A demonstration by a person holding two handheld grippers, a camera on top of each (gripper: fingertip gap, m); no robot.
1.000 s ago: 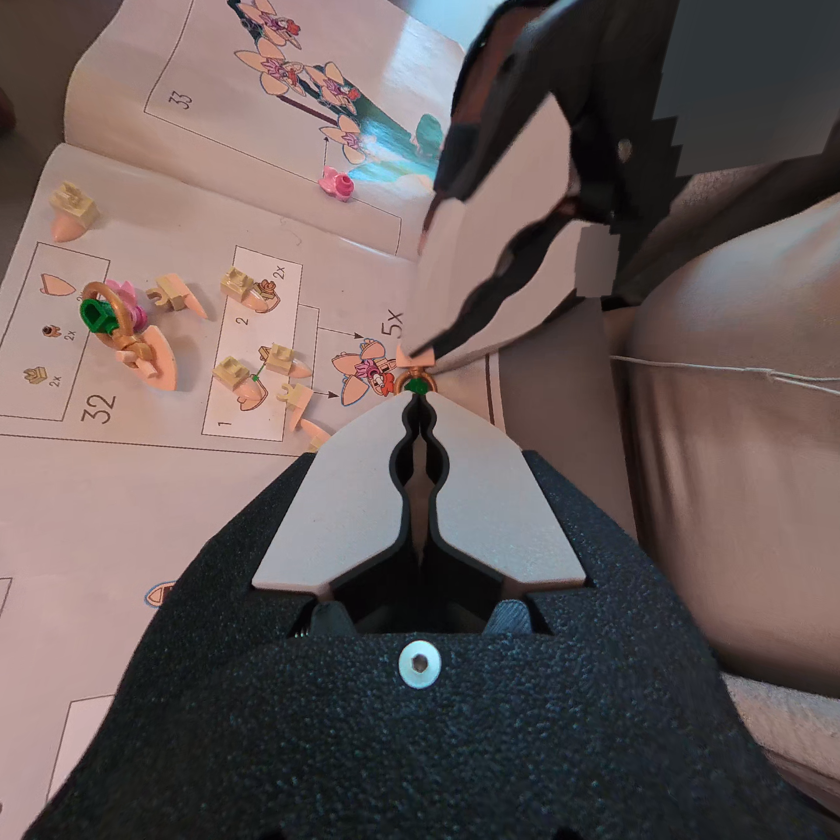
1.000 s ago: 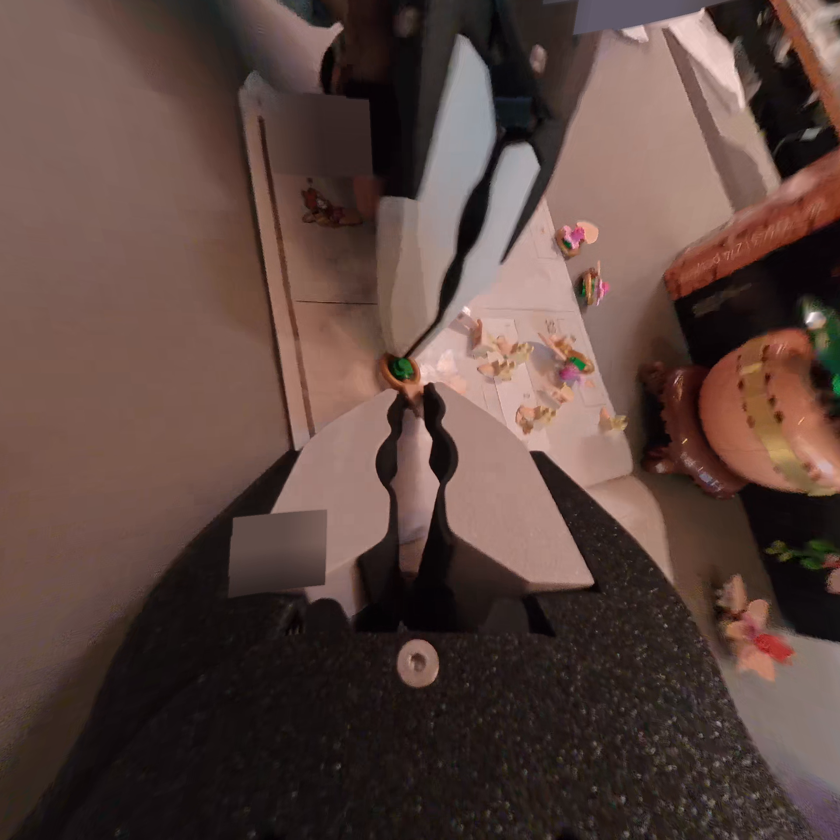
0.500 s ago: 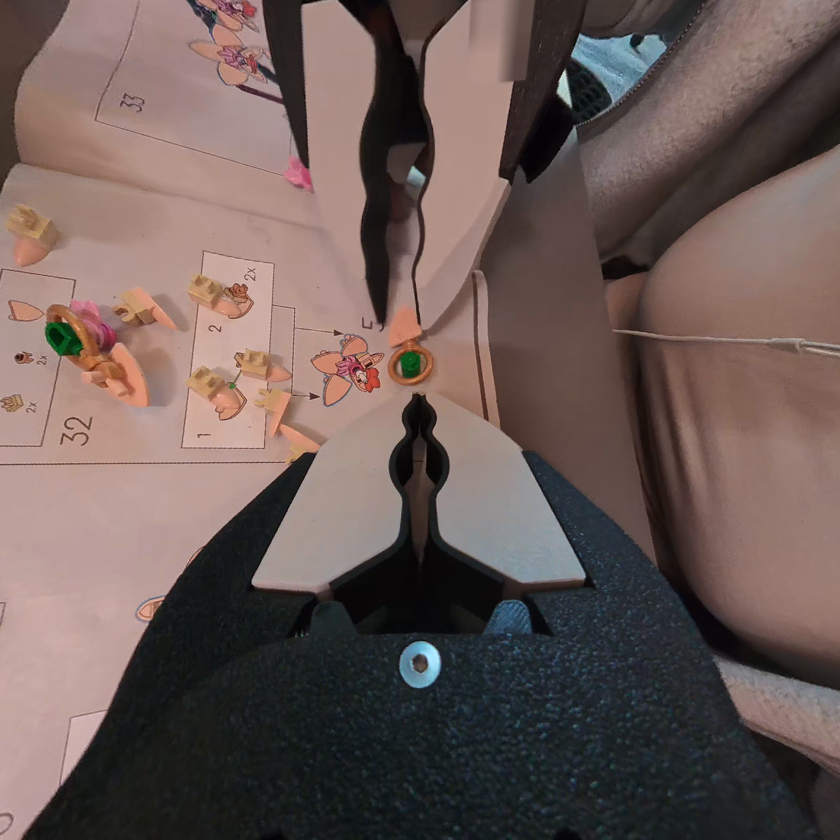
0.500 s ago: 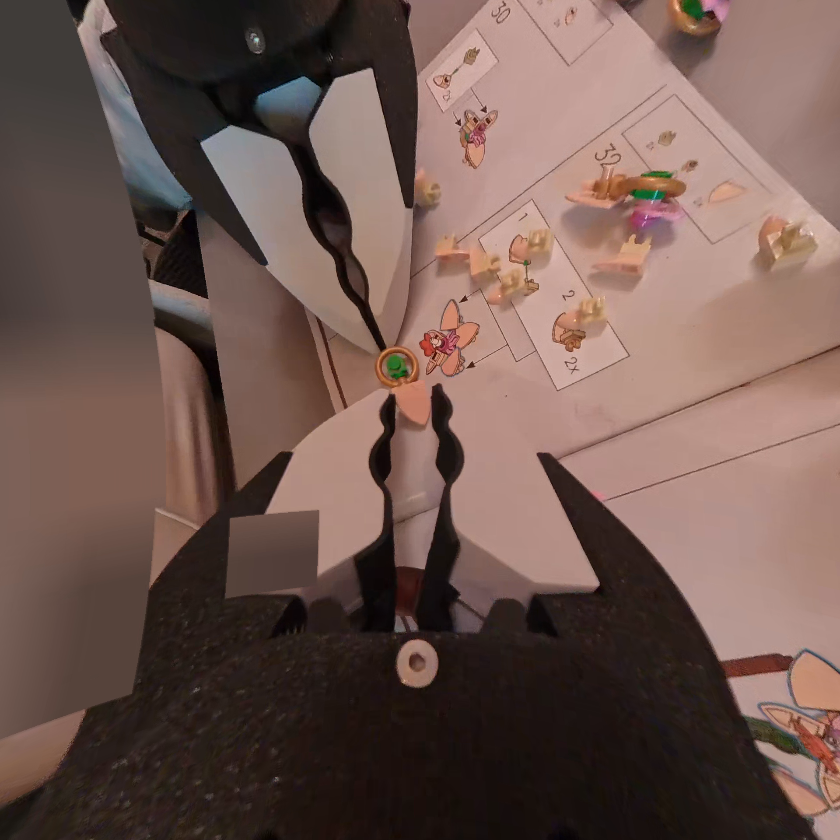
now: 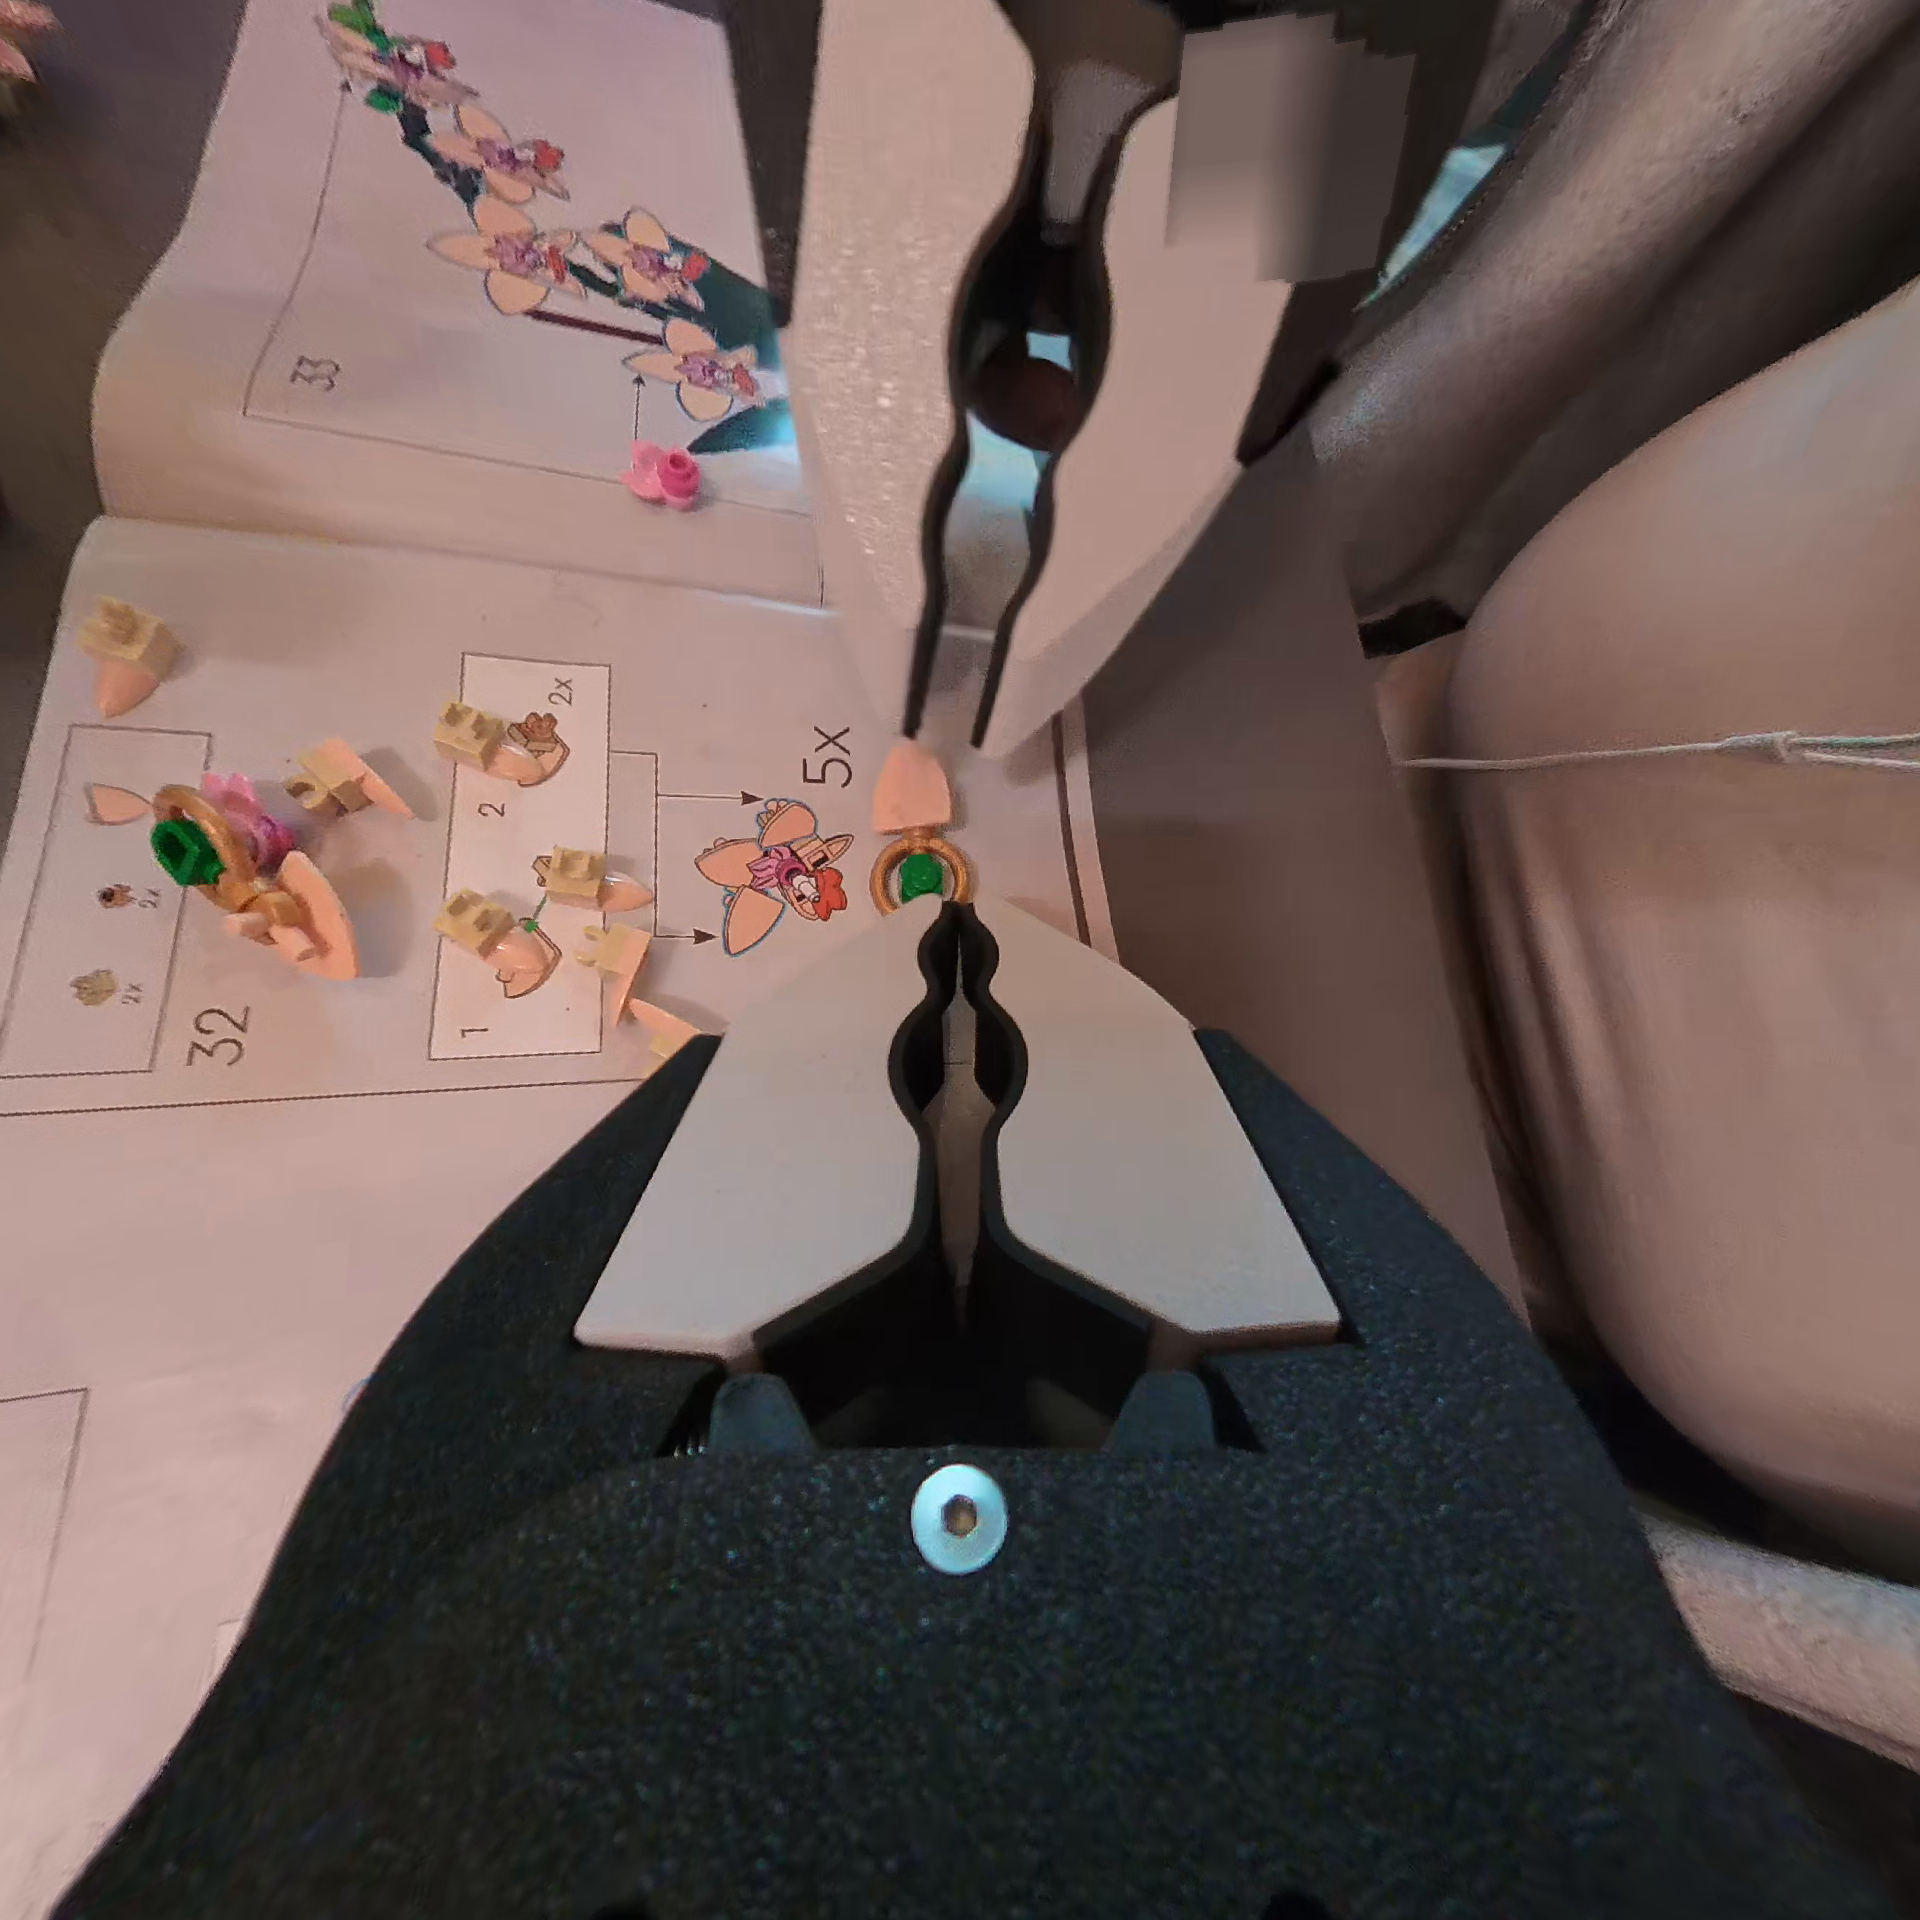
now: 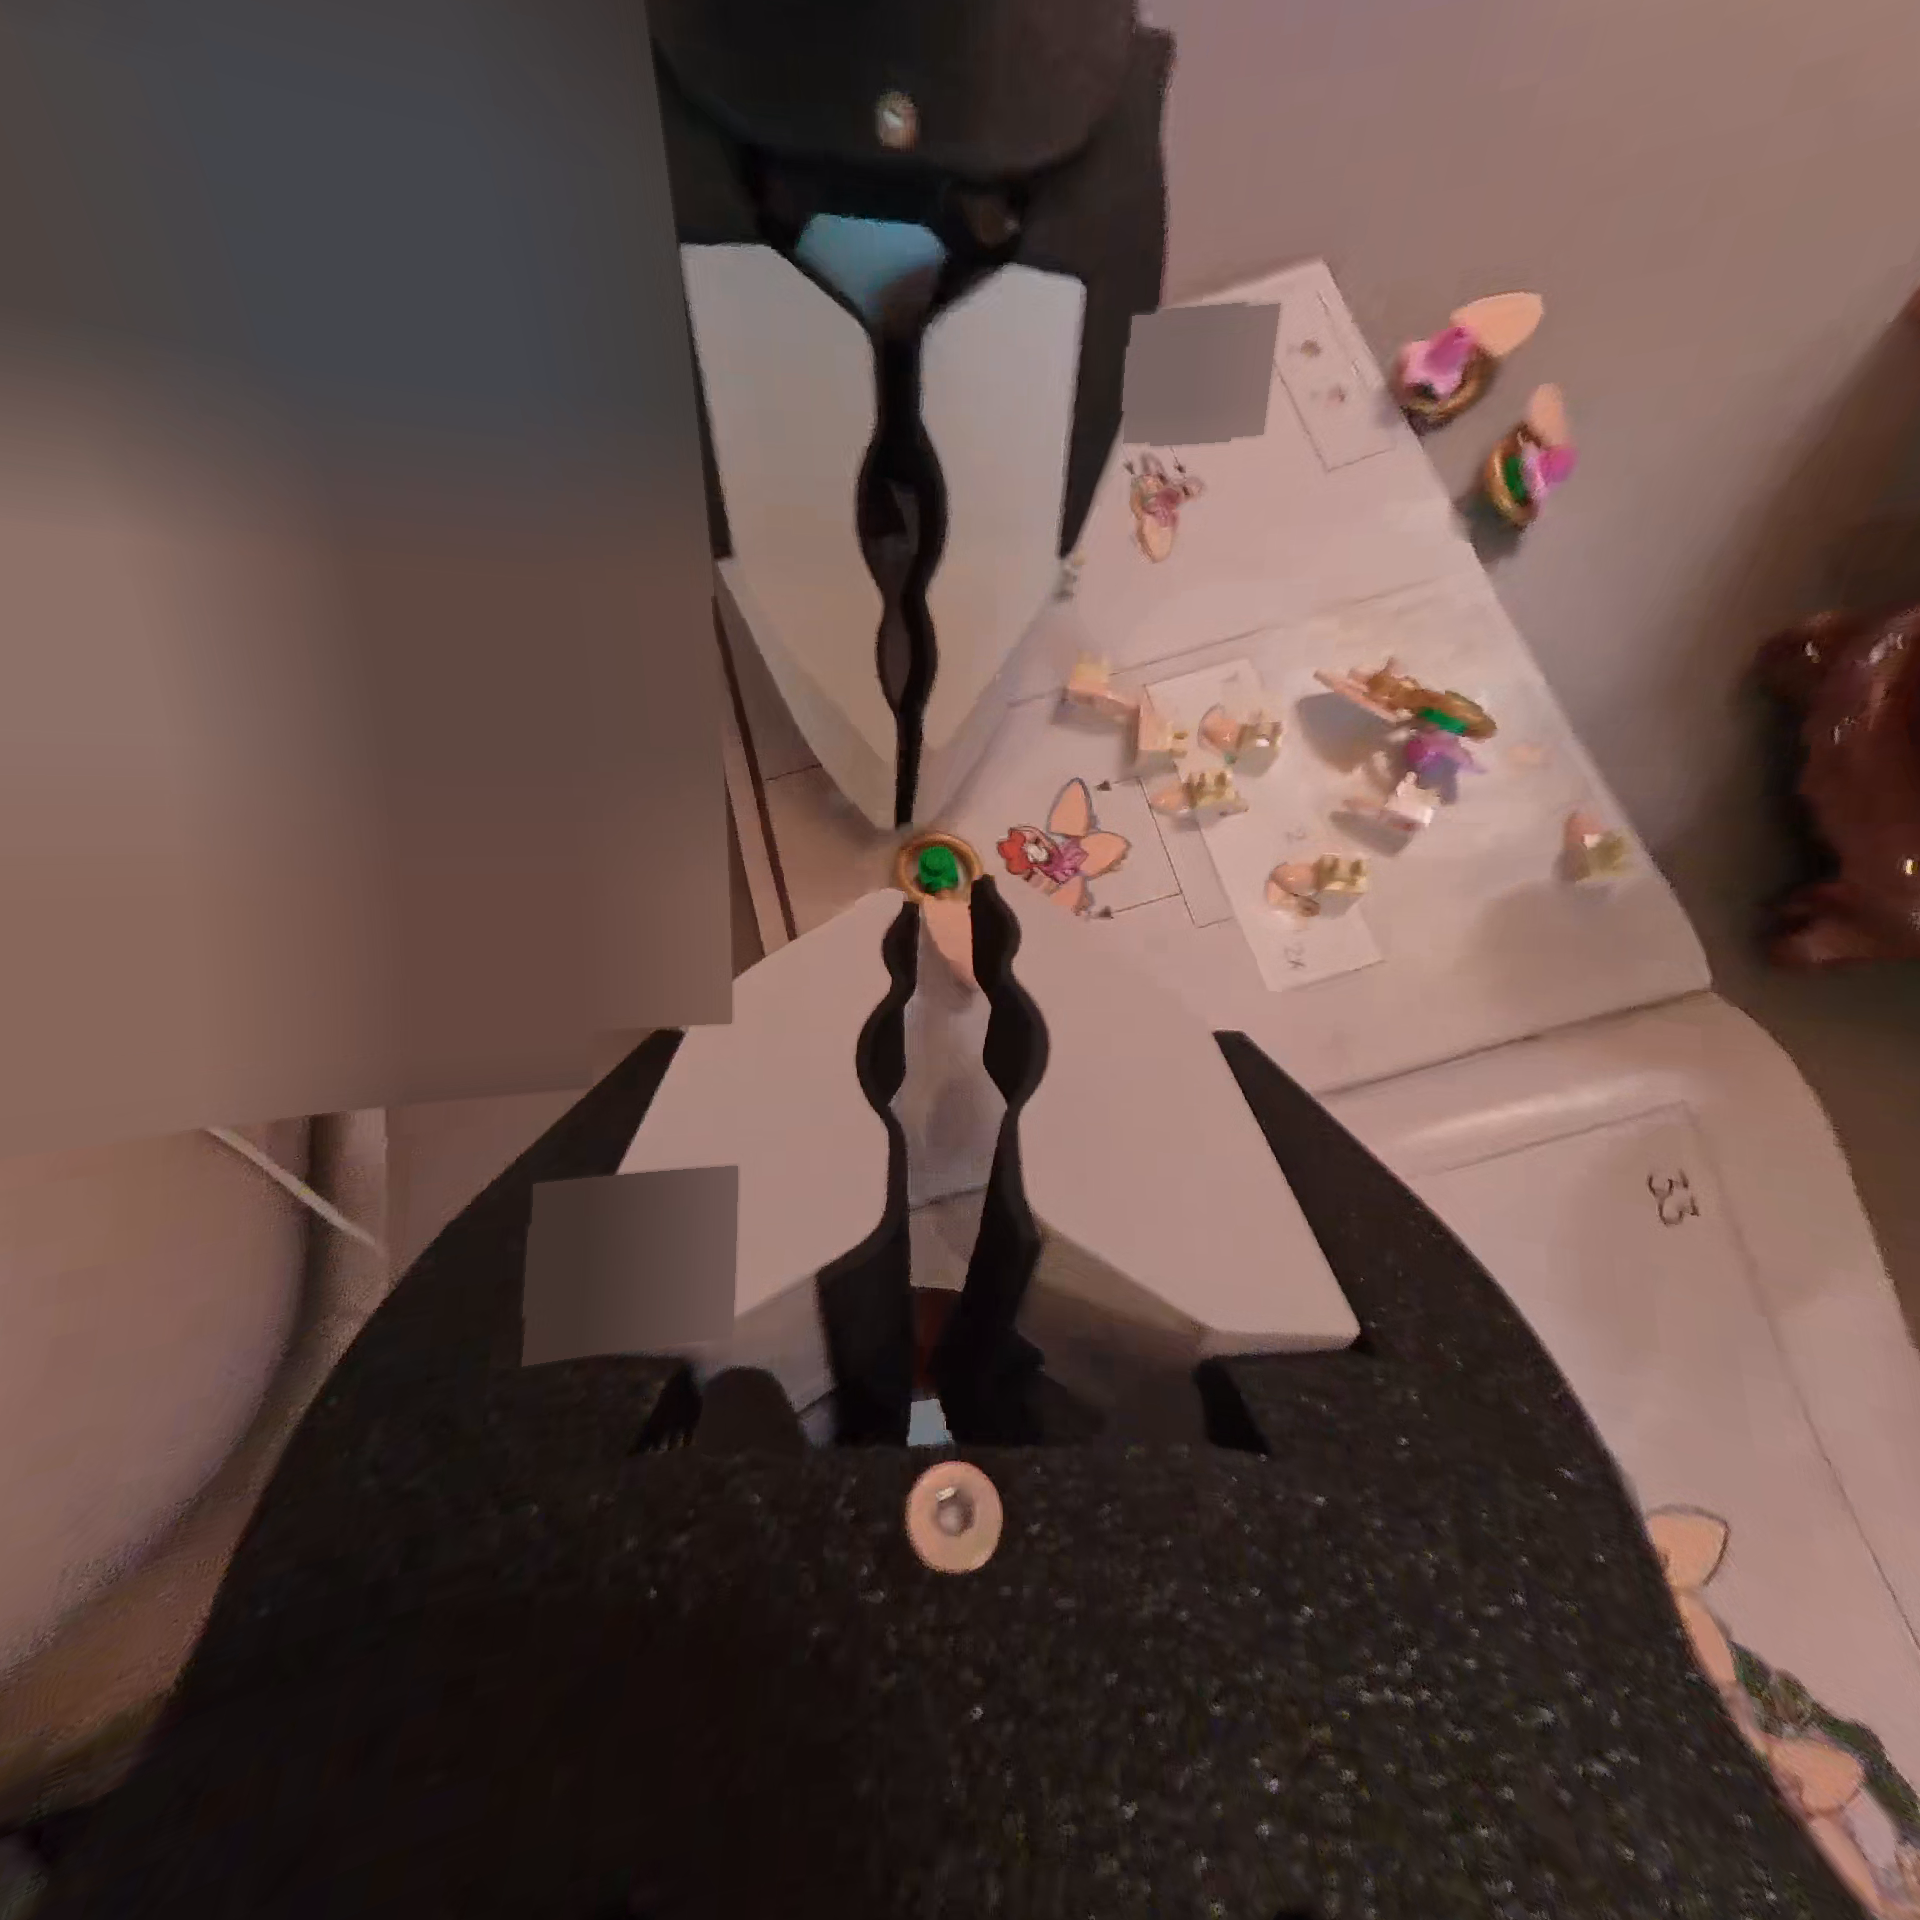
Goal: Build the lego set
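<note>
Over the open instruction booklet (image 5: 312,1195), the two grippers meet tip to tip above the right edge of the page. Left gripper (image 5: 954,910) has its fingers pressed together, pinching the rim of a small gold ring (image 5: 921,881) with a green stud (image 5: 921,879) in its middle. Opposite it, the right gripper (image 5: 943,736) comes down from the top of the left wrist view with its fingers only a narrow gap apart. A peach petal piece (image 5: 912,792) sits at their tips, its wide end touching the gold ring. From the right wrist view the same petal (image 6: 950,935) lies between that gripper's fingertips, pointing back toward the camera, with the ring (image 6: 935,867) just beyond it and the left gripper's closed tips touching the ring from the far side.

Loose parts lie scattered on the booklet to the left of the grippers: several small tan clips with peach petals (image 5: 488,925), a single tan and peach piece (image 5: 127,655) near the page's far left, and a half-built flower (image 5: 249,862) with a gold ring, green stud and pink centre. A small pink piece (image 5: 665,474) rests on the upper page beside the printed flower branch. Pale fabric with a loose thread (image 5: 1662,748) fills the right side.
</note>
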